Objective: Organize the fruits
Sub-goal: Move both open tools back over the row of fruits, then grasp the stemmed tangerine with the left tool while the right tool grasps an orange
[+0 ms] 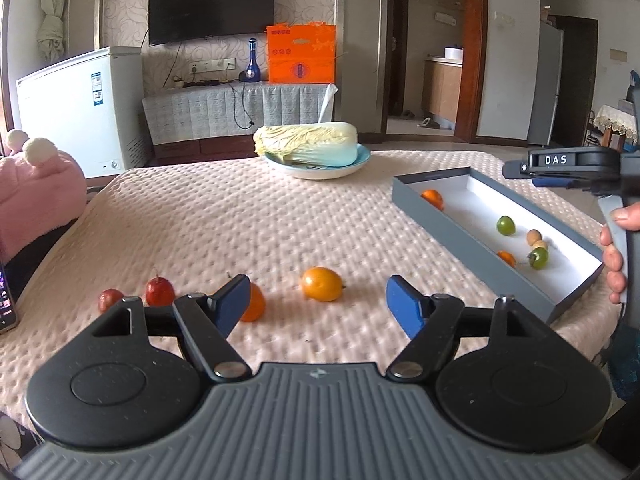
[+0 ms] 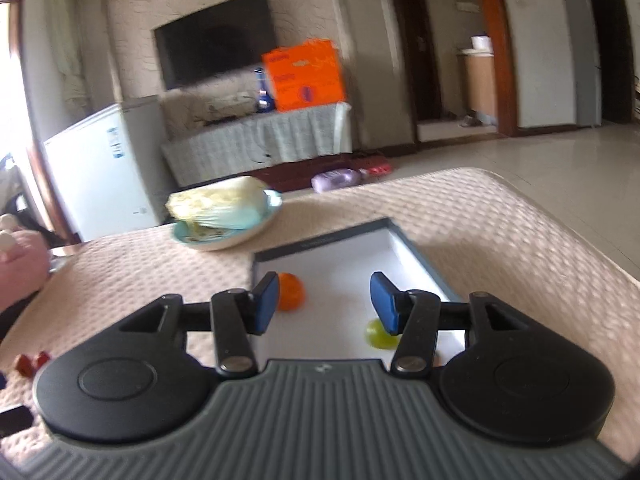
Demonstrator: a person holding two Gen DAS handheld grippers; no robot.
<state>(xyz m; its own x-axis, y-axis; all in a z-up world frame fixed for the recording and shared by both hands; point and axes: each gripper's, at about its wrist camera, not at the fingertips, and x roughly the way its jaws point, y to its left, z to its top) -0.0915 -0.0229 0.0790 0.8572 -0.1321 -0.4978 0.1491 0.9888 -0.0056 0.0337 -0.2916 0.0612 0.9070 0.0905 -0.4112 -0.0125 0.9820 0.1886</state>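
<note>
Left tool (image 1: 318, 304) stands with its blue pads spread wide and nothing between them, hovering low over the table (image 1: 248, 216) with its padded pink cover. Straight ahead of its gap lies an orange-yellow fruit (image 1: 322, 283) on the cover, clear of both pads. Just behind its left pad sits a second orange fruit (image 1: 255, 303), partly hidden by that pad; whether they touch I cannot tell. Further to its left are two small red fruits (image 1: 160, 291) side by side. Ahead and to its right lies the grey box (image 1: 472, 236) with a white inside, holding two orange fruits, two green ones and small brown ones. Beyond, ahead of the tool, a cabbage (image 1: 306, 142) rests on a pale blue plate (image 1: 362, 159).

Right tool (image 2: 324, 300) is also parted and holds nothing. It hangs over the near end of the box (image 2: 320, 246). An orange fruit (image 2: 291, 291) lies in the box just beyond its left pad, and a green fruit (image 2: 378, 334) lies under its right pad, partly covered. This view is blurred.
</note>
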